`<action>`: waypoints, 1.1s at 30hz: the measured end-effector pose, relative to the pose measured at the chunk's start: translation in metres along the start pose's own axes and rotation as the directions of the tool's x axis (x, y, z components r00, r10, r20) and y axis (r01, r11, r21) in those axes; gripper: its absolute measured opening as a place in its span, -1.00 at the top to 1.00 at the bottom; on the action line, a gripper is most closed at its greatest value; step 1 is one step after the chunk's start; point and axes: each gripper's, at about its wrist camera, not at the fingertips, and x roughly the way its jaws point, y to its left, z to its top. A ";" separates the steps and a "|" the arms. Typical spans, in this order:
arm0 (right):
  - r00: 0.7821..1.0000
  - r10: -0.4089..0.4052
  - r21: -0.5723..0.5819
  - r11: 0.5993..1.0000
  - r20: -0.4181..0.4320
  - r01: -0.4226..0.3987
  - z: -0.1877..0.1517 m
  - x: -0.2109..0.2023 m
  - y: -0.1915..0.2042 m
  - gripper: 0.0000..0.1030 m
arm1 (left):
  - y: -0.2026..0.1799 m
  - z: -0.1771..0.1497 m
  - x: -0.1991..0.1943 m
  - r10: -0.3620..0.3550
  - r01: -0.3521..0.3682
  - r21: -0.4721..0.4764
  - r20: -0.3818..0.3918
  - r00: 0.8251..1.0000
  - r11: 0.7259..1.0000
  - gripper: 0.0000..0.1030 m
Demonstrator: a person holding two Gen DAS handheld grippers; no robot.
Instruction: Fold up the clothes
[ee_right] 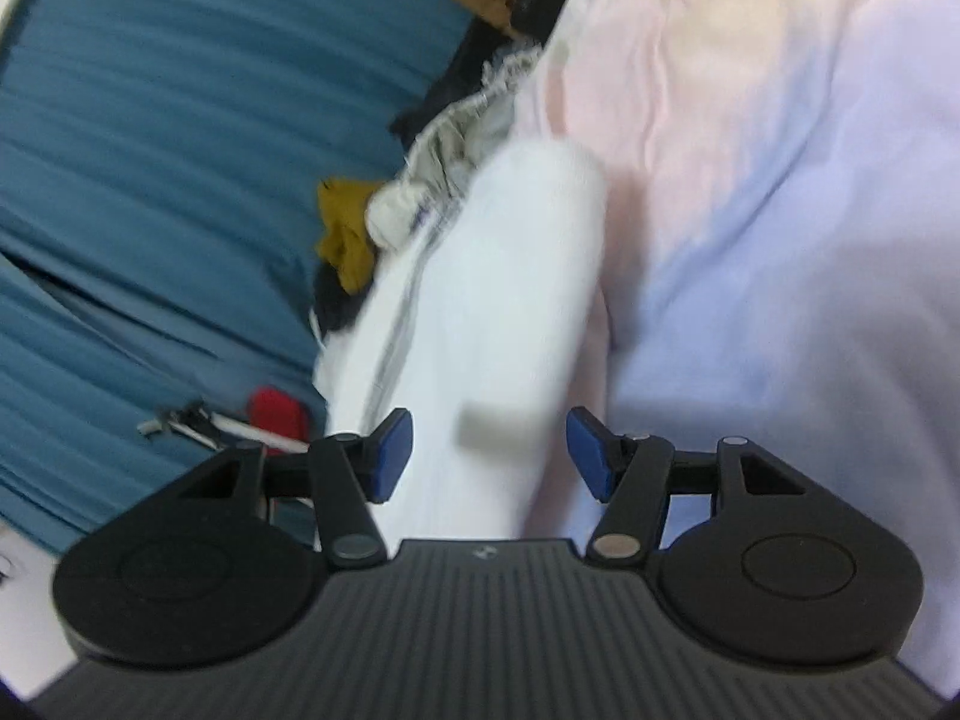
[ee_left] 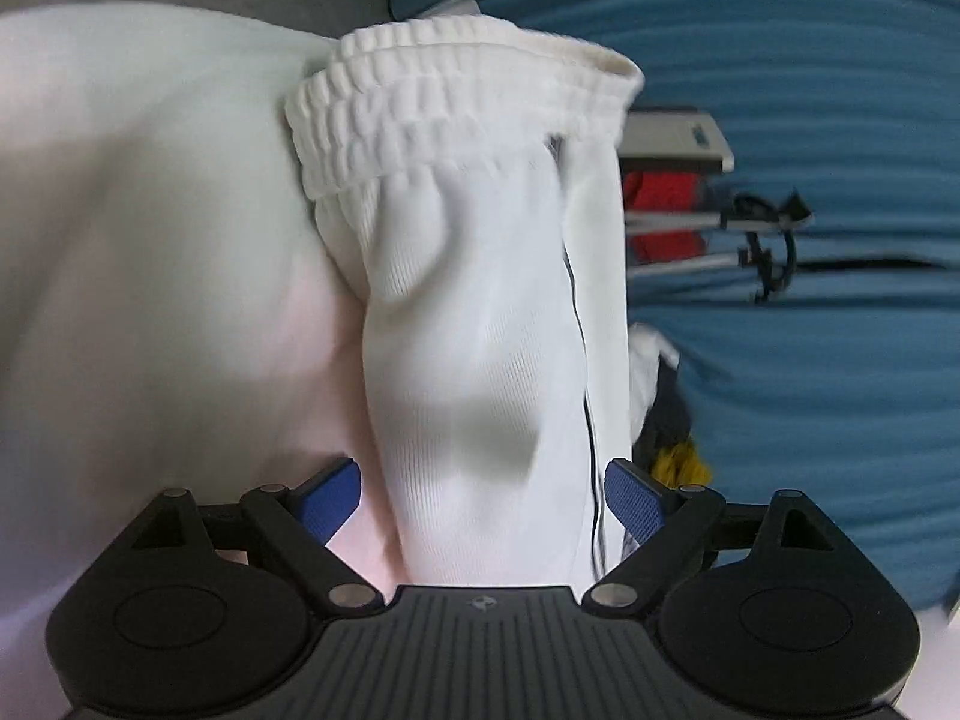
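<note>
White knit shorts (ee_left: 480,360), soft, light and limp, hanging between pale sheet (ee_left: 150,240) and blue curtain (ee_left: 810,60). Best pinched at elastic waistband (ee_left: 456,102). Left gripper (ee_left: 483,498) and right gripper (ee_right: 489,453) spread around fabric, not clamped.

Motion blur smears the white garment (ee_right: 498,300) in the right view, perhaps hiding its seams.
</note>
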 end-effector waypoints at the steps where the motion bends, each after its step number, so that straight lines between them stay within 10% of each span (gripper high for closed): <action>1: 1.000 0.002 -0.007 1.000 -0.014 -0.002 -0.001 0.008 -0.001 -0.16 | 0.001 0.002 0.004 -0.008 0.008 -0.005 0.013 1.000 1.000 -0.73; 8: 0.995 0.097 -0.060 0.994 0.013 -0.096 -0.002 0.047 0.008 -0.14 | -0.013 0.013 0.036 -0.036 0.027 0.130 0.073 0.997 0.991 -0.33; 12: 0.996 0.060 -0.156 0.986 0.060 -0.050 -0.005 0.059 0.024 0.60 | -0.013 0.019 0.041 -0.022 0.003 0.170 0.106 0.994 0.986 0.73; 20: 0.995 0.043 -0.162 0.986 0.090 -0.028 0.003 0.029 0.054 0.76 | -0.046 0.013 -0.017 -0.193 0.135 0.276 0.197 0.961 0.952 0.78; 33: 0.999 -0.049 -0.037 0.998 0.018 0.050 -0.017 -0.085 0.017 0.77 | -0.042 0.000 -0.139 -0.042 0.002 0.372 0.101 0.994 0.928 0.78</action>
